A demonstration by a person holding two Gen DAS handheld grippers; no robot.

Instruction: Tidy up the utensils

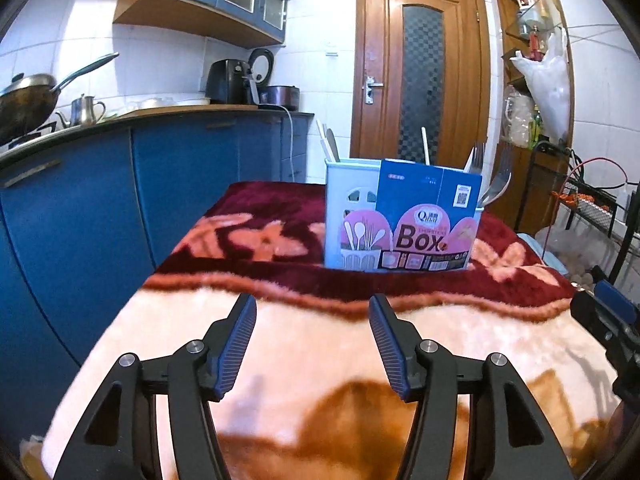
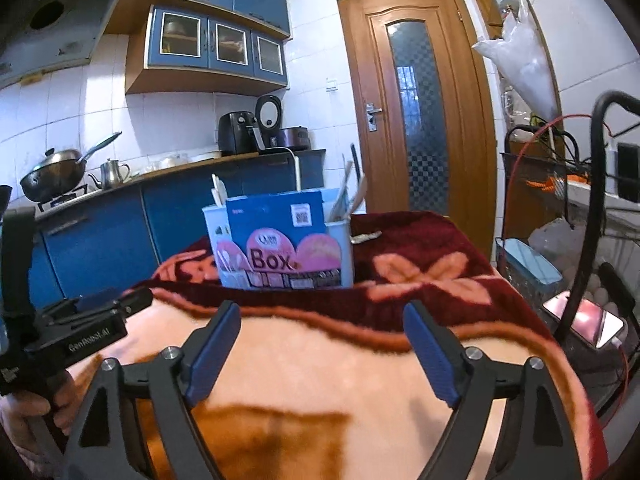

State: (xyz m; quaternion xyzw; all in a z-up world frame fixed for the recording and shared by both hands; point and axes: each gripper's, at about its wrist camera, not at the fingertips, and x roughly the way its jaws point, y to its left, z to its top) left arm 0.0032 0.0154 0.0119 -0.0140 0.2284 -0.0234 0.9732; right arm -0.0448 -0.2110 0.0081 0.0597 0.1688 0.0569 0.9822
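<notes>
A pale blue utensil holder (image 1: 348, 216) with a blue and pink "Box" label stands upright on the dark red band of a blanket-covered table (image 1: 320, 344). White spoons (image 1: 330, 144) and forks (image 1: 476, 158) stick out of its top. My left gripper (image 1: 313, 302) hovers open over the cream part of the blanket, short of the holder, with nothing between its blue pads. My right gripper (image 2: 322, 308) is open wider, also empty, facing the holder (image 2: 280, 240). A small silvery item (image 2: 366, 237) lies on the blanket just right of the holder.
Blue kitchen cabinets (image 1: 100, 208) run along the left, with a wok (image 1: 24, 100), a kettle (image 1: 86, 110) and an air fryer (image 1: 228, 80) on the counter. A wooden door (image 1: 420, 68) is behind. A wire rack (image 2: 560, 184) and a phone (image 2: 592, 320) crowd the right side.
</notes>
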